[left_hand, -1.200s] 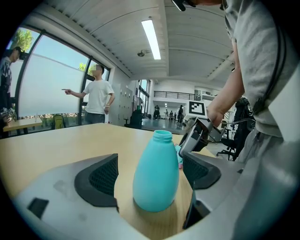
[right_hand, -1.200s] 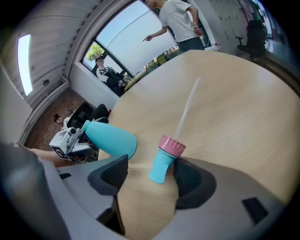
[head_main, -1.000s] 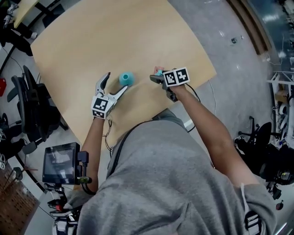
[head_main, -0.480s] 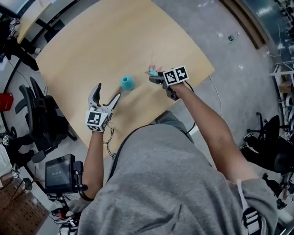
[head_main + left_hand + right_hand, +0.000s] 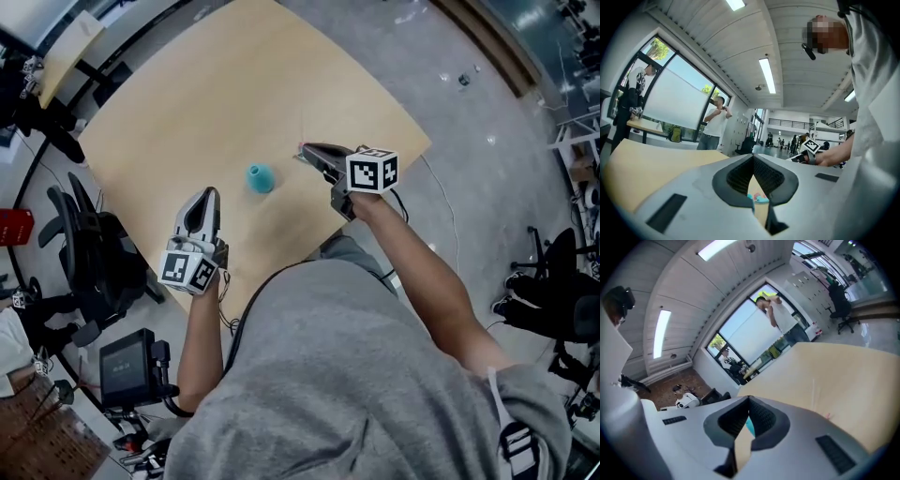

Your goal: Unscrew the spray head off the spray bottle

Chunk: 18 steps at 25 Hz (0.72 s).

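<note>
A teal spray bottle point(image 5: 260, 177) stands alone on the wooden table point(image 5: 187, 84). My left gripper point(image 5: 208, 193) hangs to its lower left, well apart from it. Its jaws have just closed and hold nothing. My right gripper point(image 5: 305, 150) is raised to the right of the bottle. Its jaws have also just closed, and they are empty. The left gripper point(image 5: 753, 156) has its pads together, with a teal and pink bit point(image 5: 758, 198) showing below them. Under the shut tips of the right gripper point(image 5: 749, 398) a sliver of the teal bottle point(image 5: 750, 426) shows. I cannot pick out the spray head in the head view.
Black office chairs point(image 5: 80, 244) crowd the table's left side, and a black screen on a stand point(image 5: 127, 361) sits by my left arm. Grey floor point(image 5: 469, 122) lies past the table's right edge. A person point(image 5: 712, 123) stands by the windows.
Both grippers rose off the table and went from open to shut. The left one drew back toward the near edge, away from the bottle. The bottle stayed where it was.
</note>
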{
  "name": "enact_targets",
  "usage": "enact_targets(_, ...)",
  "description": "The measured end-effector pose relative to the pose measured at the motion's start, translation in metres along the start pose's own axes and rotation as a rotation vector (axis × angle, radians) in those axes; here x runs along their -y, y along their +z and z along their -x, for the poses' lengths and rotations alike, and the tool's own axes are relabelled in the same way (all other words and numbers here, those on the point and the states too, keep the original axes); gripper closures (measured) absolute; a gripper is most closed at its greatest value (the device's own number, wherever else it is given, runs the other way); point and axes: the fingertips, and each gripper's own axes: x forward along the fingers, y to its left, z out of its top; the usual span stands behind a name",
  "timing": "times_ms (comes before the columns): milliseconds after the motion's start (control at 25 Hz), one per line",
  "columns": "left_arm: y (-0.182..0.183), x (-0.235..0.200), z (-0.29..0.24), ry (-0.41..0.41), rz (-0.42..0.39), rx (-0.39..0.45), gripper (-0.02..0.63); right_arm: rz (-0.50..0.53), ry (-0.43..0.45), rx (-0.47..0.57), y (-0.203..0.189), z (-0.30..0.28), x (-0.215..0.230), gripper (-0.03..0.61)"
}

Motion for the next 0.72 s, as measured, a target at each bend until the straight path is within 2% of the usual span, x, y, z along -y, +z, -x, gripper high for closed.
enact_targets(120,0.027,0.014,-0.005,-0.053,0.059,0.025,0.611,0.150,0.078,0.094,0.029,0.021,-0.051,0.574)
enact_targets(240,0.061,0.044,0.005,-0.107,0.032,0.045,0.611,0.294,0.118,0.170,0.051,0.062,-0.109,0.574)
enact_targets(440,0.097,0.083,0.025,-0.150,-0.059,0.072,0.611,0.591,0.020,0.202,0.062,0.120,-0.159,0.574)
enact_targets(560,0.105,0.105,0.041,-0.148,-0.096,0.079,0.611,0.650,-0.009,0.219,0.056,0.155,-0.176,0.574)
enact_targets(720,0.109,0.136,0.062,-0.122,-0.110,0.091,0.611,0.660,-0.006,0.235,0.046,0.200,-0.190,0.574)
